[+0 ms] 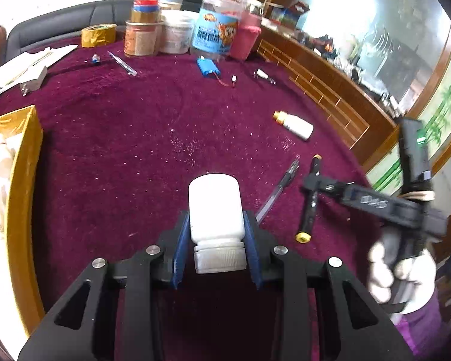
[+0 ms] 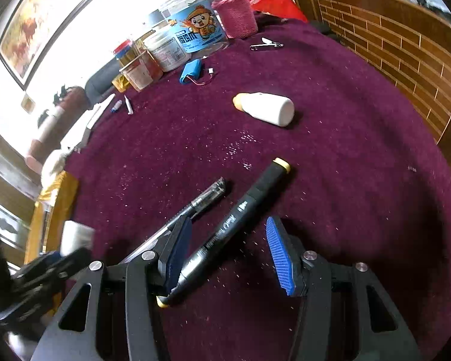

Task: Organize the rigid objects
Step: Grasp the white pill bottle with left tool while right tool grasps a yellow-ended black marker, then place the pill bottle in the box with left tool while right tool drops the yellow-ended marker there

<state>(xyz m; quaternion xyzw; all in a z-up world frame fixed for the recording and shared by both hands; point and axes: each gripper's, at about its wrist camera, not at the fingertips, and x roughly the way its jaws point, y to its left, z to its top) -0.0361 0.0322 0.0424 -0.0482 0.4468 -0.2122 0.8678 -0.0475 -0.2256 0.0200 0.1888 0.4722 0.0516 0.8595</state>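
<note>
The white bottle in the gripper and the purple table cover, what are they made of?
The white bottle looks like plastic: smooth, opaque, slightly shiny, with a ribbed screw cap. The purple table cover looks like soft fabric, probably velvet or short pile: it is matte and fuzzy, with brushed swirl marks and pale specks of lint.

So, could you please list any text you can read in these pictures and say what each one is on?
Black marker: white script and small print along the barrel, too blurred to read.
Blue-labelled jar: large white Chinese characters beside a cartoon figure, too distorted to read.
White tub: fine print, too small.
Right gripper: pale lettering on its body, blurred.
White bottle: no text visible.
</note>
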